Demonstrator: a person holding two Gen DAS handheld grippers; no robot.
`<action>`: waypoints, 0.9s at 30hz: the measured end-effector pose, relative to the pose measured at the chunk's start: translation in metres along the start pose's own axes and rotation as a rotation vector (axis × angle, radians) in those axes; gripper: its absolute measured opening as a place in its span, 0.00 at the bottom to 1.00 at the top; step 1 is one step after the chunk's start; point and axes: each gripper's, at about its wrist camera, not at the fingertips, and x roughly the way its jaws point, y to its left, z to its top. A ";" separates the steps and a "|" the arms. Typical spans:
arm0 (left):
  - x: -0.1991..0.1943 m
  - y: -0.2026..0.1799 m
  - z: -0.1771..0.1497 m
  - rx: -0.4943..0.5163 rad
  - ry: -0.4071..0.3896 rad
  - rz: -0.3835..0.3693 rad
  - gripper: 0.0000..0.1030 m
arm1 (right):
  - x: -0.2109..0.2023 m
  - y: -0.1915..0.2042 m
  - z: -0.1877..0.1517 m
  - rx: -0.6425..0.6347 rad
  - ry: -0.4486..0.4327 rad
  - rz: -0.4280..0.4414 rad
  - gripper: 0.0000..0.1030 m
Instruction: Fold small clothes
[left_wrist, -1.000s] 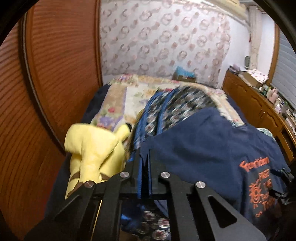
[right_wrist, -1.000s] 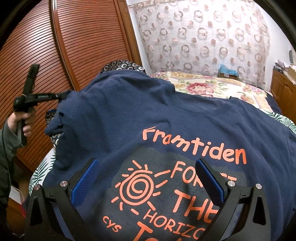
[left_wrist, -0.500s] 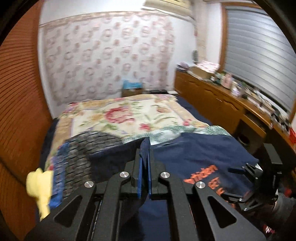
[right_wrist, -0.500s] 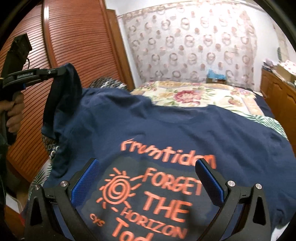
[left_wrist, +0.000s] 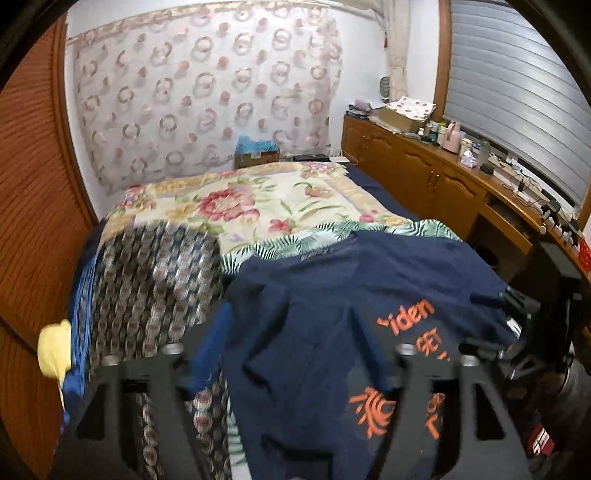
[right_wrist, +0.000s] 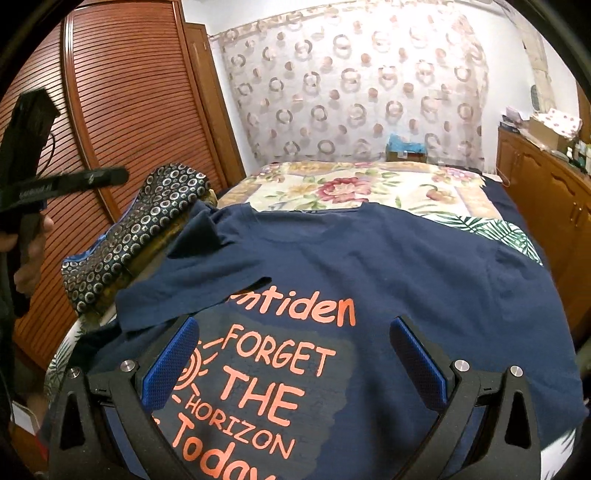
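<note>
A navy T-shirt (right_wrist: 406, 266) with orange print lies spread on the bed, print side up. Its left sleeve (right_wrist: 192, 280) is folded inward over the chest and covers the start of the printed word. The shirt also shows in the left wrist view (left_wrist: 332, 295). My left gripper (left_wrist: 291, 350) is open and blurred, above the shirt's left side, holding nothing. It also shows in the right wrist view (right_wrist: 110, 177), raised at the left. My right gripper (right_wrist: 295, 362) is open over the print, empty.
A folded dark patterned garment (right_wrist: 147, 221) lies left of the shirt, with a yellow item (left_wrist: 55, 350) beyond it. The floral bedspread (left_wrist: 280, 199) covers the far bed. Wooden slatted doors (right_wrist: 122, 110) stand left, a wooden cabinet (left_wrist: 443, 177) right.
My left gripper carried the sleeve inward over the shirt, then opened and let it go. The sleeve now lies folded across the print. My right gripper stayed open.
</note>
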 end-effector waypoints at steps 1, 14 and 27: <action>-0.001 0.002 -0.008 -0.010 0.008 0.001 0.78 | 0.001 -0.002 0.002 -0.005 0.003 0.004 1.00; -0.042 0.015 -0.096 -0.087 -0.007 0.117 0.79 | 0.040 0.058 0.019 -0.109 0.093 0.211 0.82; -0.055 0.039 -0.185 -0.203 0.092 0.189 0.79 | 0.100 0.140 0.021 -0.319 0.218 0.364 0.39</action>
